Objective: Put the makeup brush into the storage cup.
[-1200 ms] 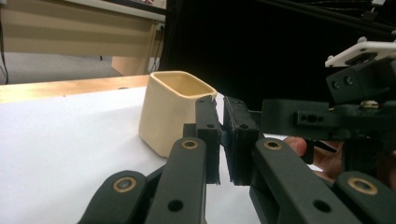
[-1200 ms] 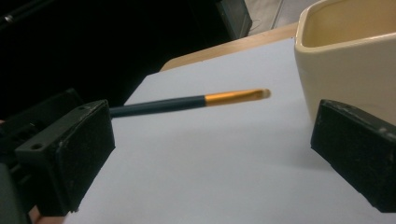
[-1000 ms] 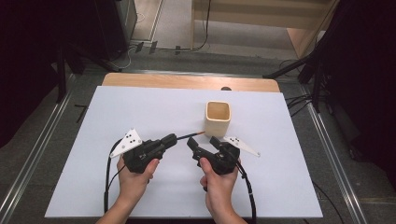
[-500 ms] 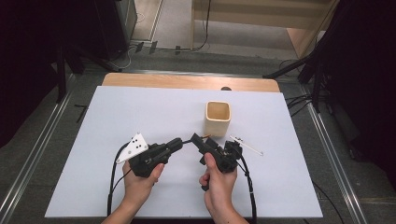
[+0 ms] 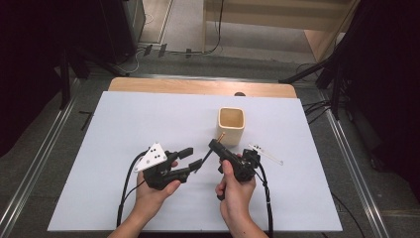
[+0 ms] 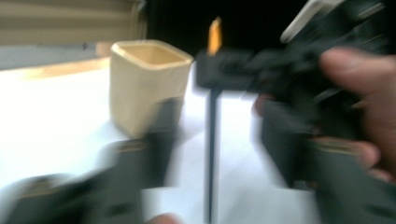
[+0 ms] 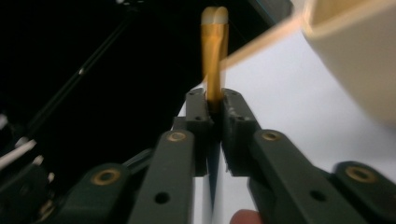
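the right gripper (image 5: pixel 214 145) has just been closing and its jaws now clench a thin dark pencil (image 5: pixel 208 154) near its orange tip; the left gripper (image 5: pixel 192 157) has just been opening, jaws released around the lower end; best to draw the left clear first, then tilt the pencil upright over the cream cup (image 5: pixel 231 126) just beyond.

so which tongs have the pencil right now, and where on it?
The right tongs are shut on the pencil near its orange eraser end; the dark shaft hangs below. The left tongs have just opened off it and hold nothing.
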The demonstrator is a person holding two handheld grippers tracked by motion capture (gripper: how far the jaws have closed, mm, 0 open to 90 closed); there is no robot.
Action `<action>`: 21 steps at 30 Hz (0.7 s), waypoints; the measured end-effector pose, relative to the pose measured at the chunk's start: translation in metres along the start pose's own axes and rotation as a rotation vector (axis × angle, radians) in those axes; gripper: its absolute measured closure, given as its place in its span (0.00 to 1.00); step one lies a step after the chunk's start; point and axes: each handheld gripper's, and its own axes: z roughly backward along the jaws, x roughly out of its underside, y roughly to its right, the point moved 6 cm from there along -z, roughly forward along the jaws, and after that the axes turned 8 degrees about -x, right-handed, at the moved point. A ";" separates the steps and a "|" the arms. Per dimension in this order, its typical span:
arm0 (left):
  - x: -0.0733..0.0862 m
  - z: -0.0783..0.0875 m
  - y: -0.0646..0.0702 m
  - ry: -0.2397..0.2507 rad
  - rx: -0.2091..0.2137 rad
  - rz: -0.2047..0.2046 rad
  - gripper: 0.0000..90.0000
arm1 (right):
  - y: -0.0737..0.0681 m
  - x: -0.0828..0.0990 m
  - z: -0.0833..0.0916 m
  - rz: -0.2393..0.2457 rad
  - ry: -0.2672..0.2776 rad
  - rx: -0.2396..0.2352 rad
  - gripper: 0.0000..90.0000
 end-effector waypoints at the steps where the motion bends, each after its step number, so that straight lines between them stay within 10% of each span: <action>1: 0.001 0.000 -0.002 -0.016 -0.020 -0.012 0.27 | -0.002 -0.002 0.001 0.070 0.000 0.020 0.94; 5: 0.004 0.005 -0.011 -0.044 0.028 -0.007 0.01 | -0.010 -0.015 0.006 0.263 0.012 0.076 0.94; 9: 0.004 0.013 -0.024 -0.028 0.027 0.014 0.00 | -0.012 -0.027 0.012 0.393 0.017 0.116 0.94; 21: 0.009 0.039 -0.049 0.034 -0.048 -0.030 0.00 | -0.018 -0.060 0.023 0.621 0.013 0.125 0.94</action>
